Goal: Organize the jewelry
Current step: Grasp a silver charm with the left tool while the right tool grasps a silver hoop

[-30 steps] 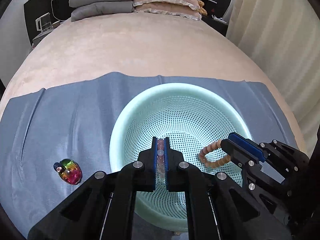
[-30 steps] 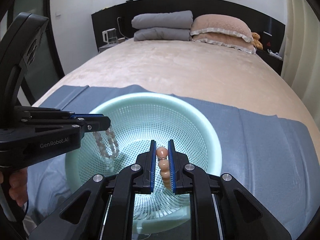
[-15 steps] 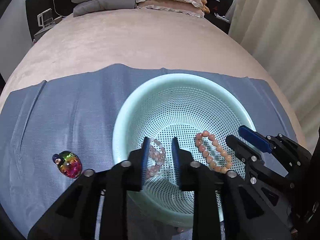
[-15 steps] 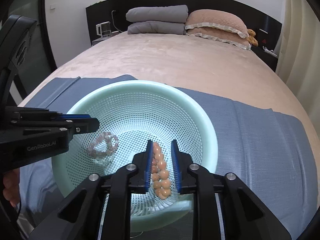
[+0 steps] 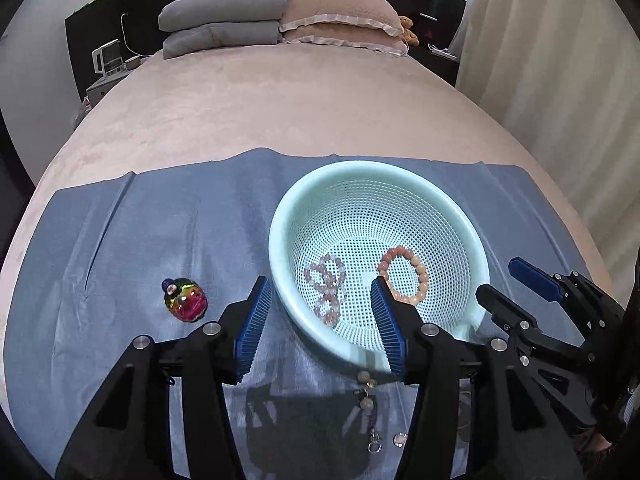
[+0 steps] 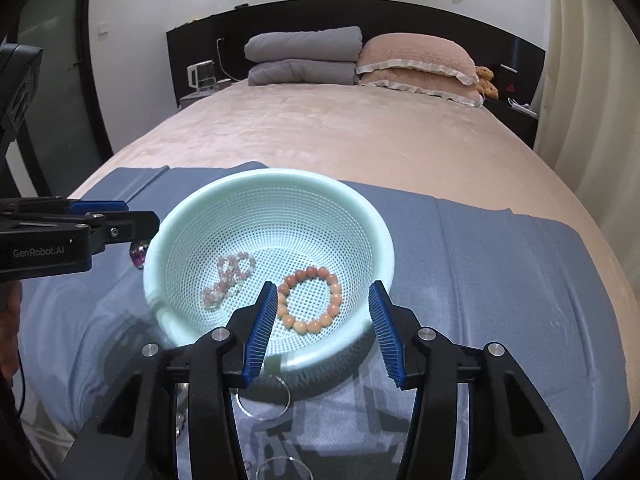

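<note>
Both jaws have just been opening and stand apart, empty, so I judge the pale pink bead bracelet (image 5: 326, 289) and orange bead bracelet (image 6: 310, 299) in the mint colander (image 6: 376, 216) light, loose and slippery, best pinched across one strand.

Your left gripper (image 6: 154, 224) hides most of the iridescent charm (image 6: 139, 255); your fingers (image 6: 260, 328) cover the basket's near rim (image 6: 320, 354).
</note>
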Motion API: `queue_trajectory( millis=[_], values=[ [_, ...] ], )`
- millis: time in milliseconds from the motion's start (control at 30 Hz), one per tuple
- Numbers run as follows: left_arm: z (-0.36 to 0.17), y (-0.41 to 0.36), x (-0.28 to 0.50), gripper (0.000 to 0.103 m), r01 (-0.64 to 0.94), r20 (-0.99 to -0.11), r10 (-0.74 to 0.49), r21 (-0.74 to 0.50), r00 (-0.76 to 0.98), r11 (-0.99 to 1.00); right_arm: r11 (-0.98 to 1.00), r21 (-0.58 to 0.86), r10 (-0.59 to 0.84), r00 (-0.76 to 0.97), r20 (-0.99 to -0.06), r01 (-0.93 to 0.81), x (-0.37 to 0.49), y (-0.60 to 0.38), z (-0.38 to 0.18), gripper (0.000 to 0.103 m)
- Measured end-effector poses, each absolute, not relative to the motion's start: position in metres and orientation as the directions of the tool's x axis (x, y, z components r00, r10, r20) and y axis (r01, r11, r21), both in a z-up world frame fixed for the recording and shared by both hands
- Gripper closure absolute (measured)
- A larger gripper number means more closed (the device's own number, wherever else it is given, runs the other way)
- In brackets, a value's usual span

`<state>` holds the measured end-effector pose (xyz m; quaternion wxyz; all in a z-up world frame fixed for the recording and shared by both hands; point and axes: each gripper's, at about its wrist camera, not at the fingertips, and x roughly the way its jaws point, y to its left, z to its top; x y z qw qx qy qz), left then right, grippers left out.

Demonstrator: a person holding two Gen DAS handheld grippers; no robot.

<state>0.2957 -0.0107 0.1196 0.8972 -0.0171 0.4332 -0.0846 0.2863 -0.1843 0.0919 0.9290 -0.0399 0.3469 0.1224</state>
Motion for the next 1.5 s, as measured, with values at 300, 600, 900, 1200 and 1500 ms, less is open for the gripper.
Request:
queue_trajectory(
  millis=[300, 600, 900, 1200, 1500],
  values=[
    [0.096, -0.013, 0.249, 0.041, 0.148, -0.795, -0.176, -0.110, 0.580, 0.983, 0.962, -0.017, 0.193, 0.725, -0.661, -0.271, 0.235, -0.188, 0.078, 0.055],
    [0.060, -0.019, 0.216, 0.027, 0.196, -0.800, -0.202, -0.108, 0.565, 0.975, 0.938, -0.011, 0.244, 0.686, -0.685, -0.345, 0.204, -0.190, 0.040, 0.050],
    [0.019, -0.032, 0.193, 0.027, 0.268, -0.815, -0.194, -0.050, 0.545, 0.962, 0.933, -0.002, 0.248, 0.648, -0.720, -0.359, 0.190, -0.195, 0.003, 0.045],
    [0.000, -0.035, 0.201, 0.038, 0.305, -0.819, -0.207, -0.041, 0.535, 0.951, 0.933, 0.016, 0.259, 0.643, -0.720, -0.358, 0.199, -0.194, -0.010, 0.044],
    [-0.003, -0.037, 0.207, 0.073, 0.339, -0.808, -0.163, 0.049, 0.567, 0.939, 0.933, -0.027, 0.230, 0.654, -0.721, -0.358, 0.202, -0.191, -0.013, 0.060]
  ],
)
